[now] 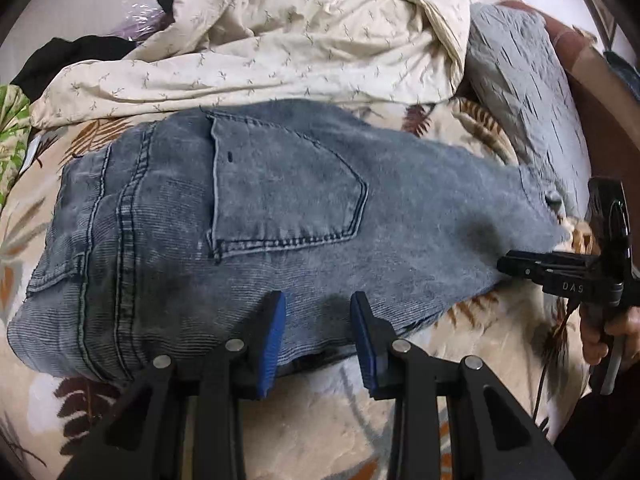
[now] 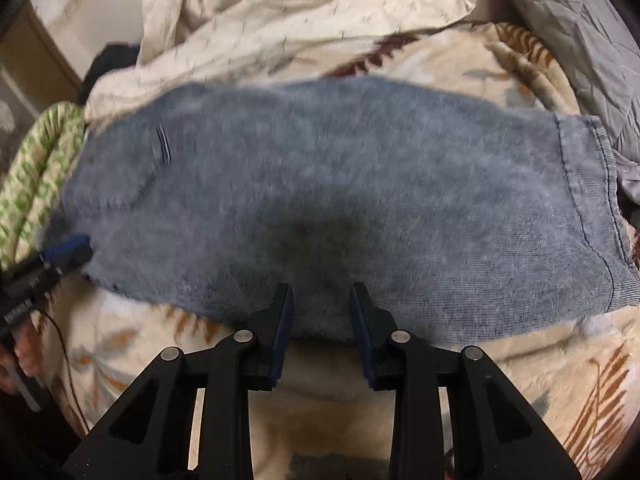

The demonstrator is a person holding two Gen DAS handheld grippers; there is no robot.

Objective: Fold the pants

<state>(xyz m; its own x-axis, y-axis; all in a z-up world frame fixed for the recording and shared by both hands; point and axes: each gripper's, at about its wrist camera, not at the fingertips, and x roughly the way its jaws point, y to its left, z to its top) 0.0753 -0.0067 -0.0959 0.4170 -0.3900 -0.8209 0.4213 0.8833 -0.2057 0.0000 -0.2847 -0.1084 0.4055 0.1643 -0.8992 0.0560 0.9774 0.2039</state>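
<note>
Faded blue-grey denim pants (image 1: 280,216) with dark stitching; cream blanket (image 1: 340,412) printed with brown and orange fern leaves; pale sheet (image 1: 304,40) sprigged grey; black tool (image 1: 318,336), blue pads (image 1: 274,344).

A home bedroom: a leaf-patterned fleece blanket (image 1: 360,420) is covering the bed, a rumpled cream sheet (image 1: 280,40) is lying heaped behind, and a grey quilted pillow (image 1: 516,80) is resting alongside.

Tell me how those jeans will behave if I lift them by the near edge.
The jeans look like soft, ribbed stretch denim, so they will probably droop rather than hold shape. Already doubled, the layers may slide apart. The plush blanket beneath likely drags on them.
</note>
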